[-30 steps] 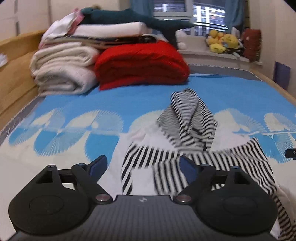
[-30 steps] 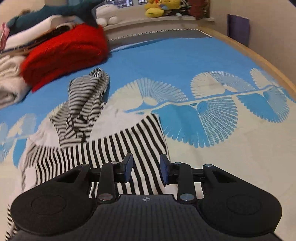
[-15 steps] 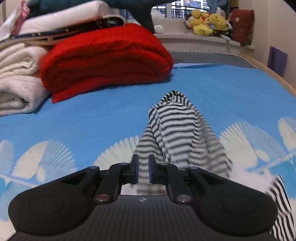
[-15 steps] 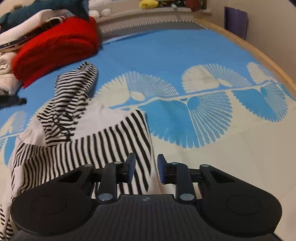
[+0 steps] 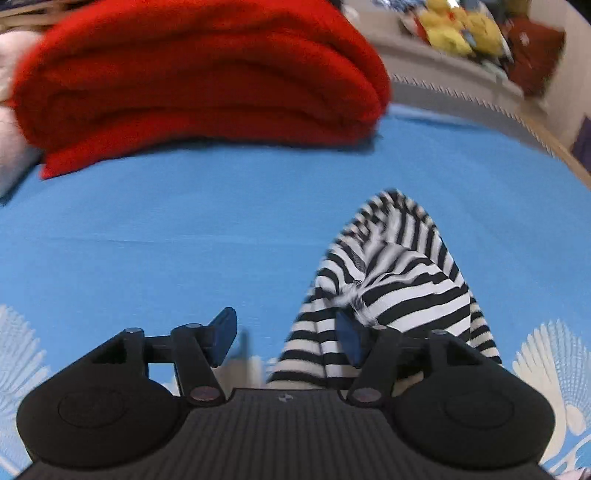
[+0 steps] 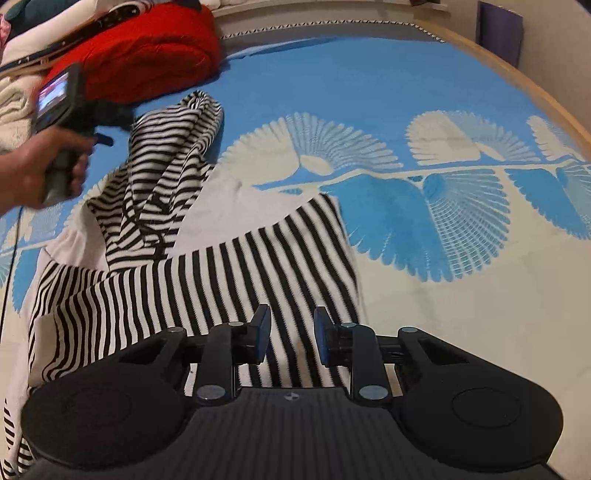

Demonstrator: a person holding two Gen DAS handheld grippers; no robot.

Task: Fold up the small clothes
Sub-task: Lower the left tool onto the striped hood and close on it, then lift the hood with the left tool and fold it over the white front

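A black-and-white striped garment [image 6: 207,266] lies rumpled on the blue bedsheet [image 6: 351,81]. Its narrow far part, a bunched sleeve or hood [image 5: 399,273], points toward the red blanket. My left gripper [image 5: 286,338] is open, low over the sheet; its right finger touches the near edge of that bunched part. In the right wrist view the left gripper body [image 6: 62,110] and the hand holding it show at the left. My right gripper [image 6: 291,338] is open, hovering just above the garment's wide striped hem with cloth showing between the jaws.
A folded red blanket [image 5: 199,74] lies at the head of the bed beside stacked white bedding [image 6: 14,107]. Plush toys [image 5: 458,26] sit on the sill behind. A wooden bed rail [image 6: 517,74] runs along the right side.
My left gripper moved forward toward the striped far part and went from nearly shut to open. My right gripper opened a little and stayed over the hem.
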